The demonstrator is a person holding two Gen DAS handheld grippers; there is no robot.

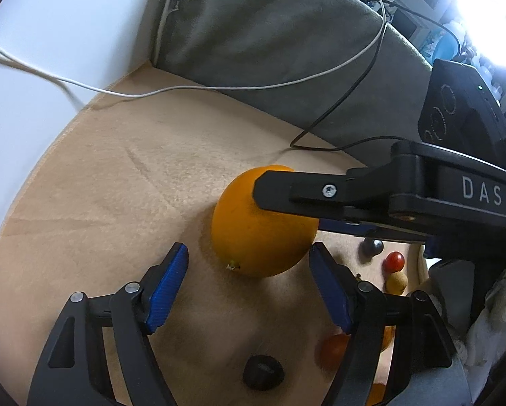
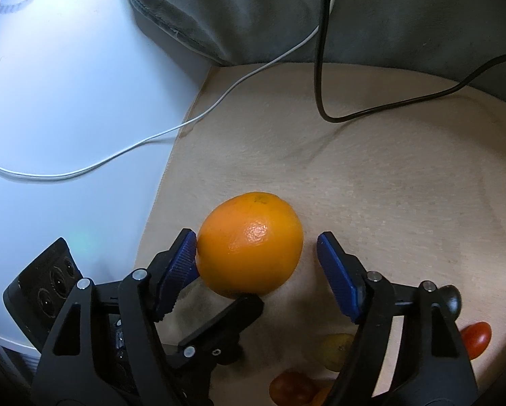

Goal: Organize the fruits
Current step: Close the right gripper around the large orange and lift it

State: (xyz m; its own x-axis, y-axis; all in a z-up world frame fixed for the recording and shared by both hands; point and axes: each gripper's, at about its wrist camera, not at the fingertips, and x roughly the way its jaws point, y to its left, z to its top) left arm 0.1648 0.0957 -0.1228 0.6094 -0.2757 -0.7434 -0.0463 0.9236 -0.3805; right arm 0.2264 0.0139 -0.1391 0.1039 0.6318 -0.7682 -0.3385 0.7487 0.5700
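Beige mat with cables, small fruits near orange, both claws wide around it.

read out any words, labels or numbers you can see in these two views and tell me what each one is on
"DAS": white letters on the black body of the right gripper, seen in the left wrist view.
A partial pale character at that view's right edge is cut off, unreadable.
Right wrist view: no text.
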